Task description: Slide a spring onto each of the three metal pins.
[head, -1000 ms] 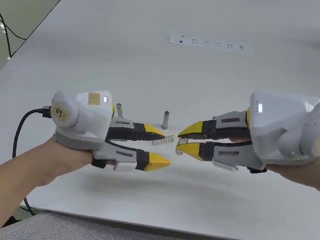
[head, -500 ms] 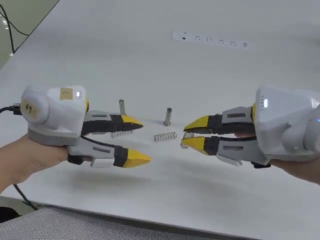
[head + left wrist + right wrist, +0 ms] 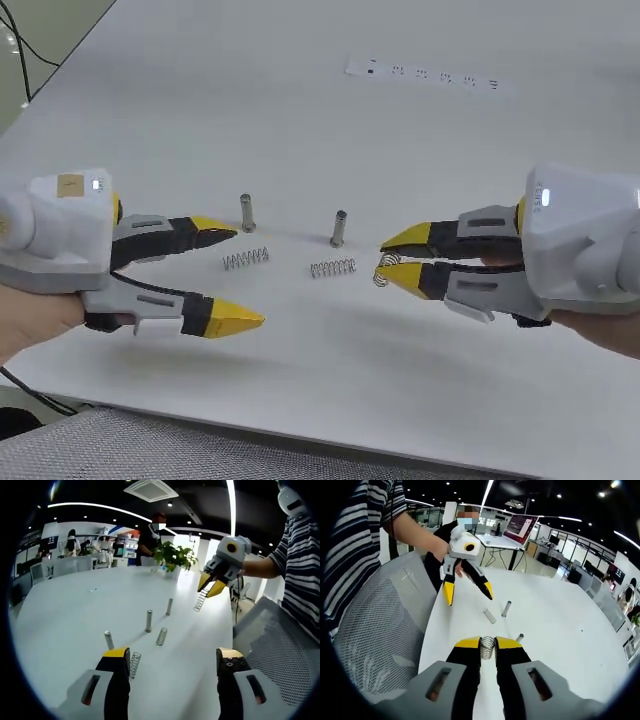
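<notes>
- Spring (image 3: 200,600): pinched at its upper end between the jaws of the right gripper (image 3: 384,259). The rest hangs free below the tips, above the table (image 3: 330,380) and just right of the middle pin (image 3: 339,228).
- Two more springs lie flat: one (image 3: 246,259) just near of the left pin (image 3: 247,212), the other (image 3: 332,268) just near of the middle pin.
- The third pin (image 3: 169,606) stands closest to the right gripper. All three pins are upright and bare.
- Left gripper (image 3: 228,277): jaws spread wide, holding nothing. A second ago its tips were close to the held spring. It has since drawn off to the left, uncovering the left pin and spring.
- Likely meaning: the right gripper now carries the spring alone, ready to line it up over a pin. No pin is done yet.
</notes>
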A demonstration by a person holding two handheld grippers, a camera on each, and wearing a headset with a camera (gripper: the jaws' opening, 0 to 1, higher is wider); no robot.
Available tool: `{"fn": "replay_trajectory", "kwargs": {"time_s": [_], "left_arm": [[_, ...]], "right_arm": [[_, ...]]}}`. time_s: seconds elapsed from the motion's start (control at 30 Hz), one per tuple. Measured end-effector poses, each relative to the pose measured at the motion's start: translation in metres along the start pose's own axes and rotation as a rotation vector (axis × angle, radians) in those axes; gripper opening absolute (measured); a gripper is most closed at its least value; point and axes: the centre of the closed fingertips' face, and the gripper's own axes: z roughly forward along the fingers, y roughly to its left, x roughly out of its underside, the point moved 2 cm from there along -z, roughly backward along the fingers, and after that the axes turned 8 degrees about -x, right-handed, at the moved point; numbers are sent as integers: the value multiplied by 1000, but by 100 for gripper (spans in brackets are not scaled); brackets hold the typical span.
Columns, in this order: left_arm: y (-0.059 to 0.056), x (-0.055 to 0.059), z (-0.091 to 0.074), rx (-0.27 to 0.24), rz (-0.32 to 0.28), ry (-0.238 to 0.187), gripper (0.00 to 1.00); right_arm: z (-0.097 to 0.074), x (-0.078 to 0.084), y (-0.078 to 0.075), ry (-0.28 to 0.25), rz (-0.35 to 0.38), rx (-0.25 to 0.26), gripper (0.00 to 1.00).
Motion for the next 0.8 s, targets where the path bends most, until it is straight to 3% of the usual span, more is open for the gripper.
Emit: {"fn": "replay_trajectory", "kwargs": {"time_s": [0.27, 0.37, 0.8], "left_arm": [[15, 5, -12, -84, -27, -16, 83], [21, 6, -15, -126, -25, -20, 93], [30, 8, -24, -166, -52, -37, 97]], "right_arm": [[-1, 3, -1, 5, 8, 10, 12], [-2, 4, -1, 6, 11, 14, 12], [-5, 14, -9, 12, 92, 18, 12]]}}
